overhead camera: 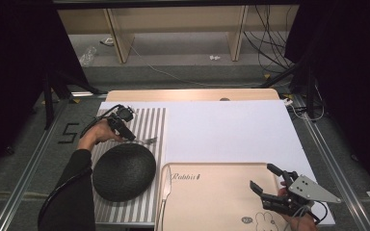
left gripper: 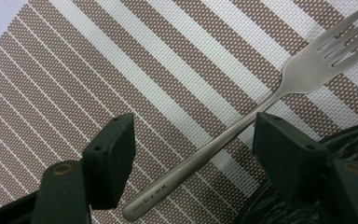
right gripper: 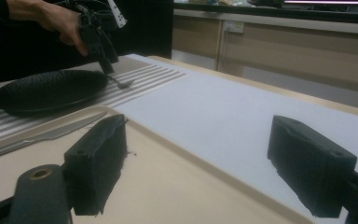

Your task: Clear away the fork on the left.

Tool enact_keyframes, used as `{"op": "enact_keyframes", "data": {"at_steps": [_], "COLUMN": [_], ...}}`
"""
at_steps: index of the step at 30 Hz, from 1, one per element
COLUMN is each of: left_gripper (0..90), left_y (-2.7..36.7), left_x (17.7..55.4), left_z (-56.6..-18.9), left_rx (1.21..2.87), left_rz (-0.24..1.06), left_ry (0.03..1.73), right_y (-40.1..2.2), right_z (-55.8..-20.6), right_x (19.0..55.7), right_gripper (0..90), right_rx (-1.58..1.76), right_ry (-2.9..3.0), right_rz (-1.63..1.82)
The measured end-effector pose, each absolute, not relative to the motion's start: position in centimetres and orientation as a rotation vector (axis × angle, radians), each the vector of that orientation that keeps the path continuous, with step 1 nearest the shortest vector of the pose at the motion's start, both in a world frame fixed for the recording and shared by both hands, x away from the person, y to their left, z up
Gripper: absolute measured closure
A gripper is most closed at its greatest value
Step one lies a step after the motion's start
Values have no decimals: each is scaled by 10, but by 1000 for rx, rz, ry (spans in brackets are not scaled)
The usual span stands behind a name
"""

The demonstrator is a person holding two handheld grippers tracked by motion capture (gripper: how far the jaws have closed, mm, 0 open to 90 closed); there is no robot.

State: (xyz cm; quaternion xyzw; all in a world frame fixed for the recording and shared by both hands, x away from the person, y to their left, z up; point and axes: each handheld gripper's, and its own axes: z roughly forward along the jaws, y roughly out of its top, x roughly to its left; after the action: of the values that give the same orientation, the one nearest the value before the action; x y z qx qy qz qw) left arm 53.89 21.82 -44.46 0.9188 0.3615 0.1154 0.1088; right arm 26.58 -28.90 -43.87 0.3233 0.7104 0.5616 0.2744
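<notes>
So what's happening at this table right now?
A person is working with a gripper in each hand. The left gripper is down over a fork lying on the striped placemat, beside a black plate. Its jaws stand either side of the handle without pinching it, so the fork is not yet picked up. The right gripper hangs open above a beige tray, holding nothing. A knife lies at the tray's left edge.

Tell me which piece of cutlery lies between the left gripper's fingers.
The fork on the striped placemat beside the black plate; the knife lies on the beige tray.
</notes>
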Motion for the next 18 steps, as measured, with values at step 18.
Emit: {"op": "enact_keyframes", "data": {"at_steps": [18], "left_gripper": [371], "left_y": [217], "left_x": [546], "left_z": [-452], "left_rx": [2738], "left_rz": [268], "left_ry": [1049], "right_y": [-290], "right_z": [-439], "right_x": [266], "right_gripper": [205], "right_rx": [869], "right_ry": [1913], "right_rz": [1505]}}
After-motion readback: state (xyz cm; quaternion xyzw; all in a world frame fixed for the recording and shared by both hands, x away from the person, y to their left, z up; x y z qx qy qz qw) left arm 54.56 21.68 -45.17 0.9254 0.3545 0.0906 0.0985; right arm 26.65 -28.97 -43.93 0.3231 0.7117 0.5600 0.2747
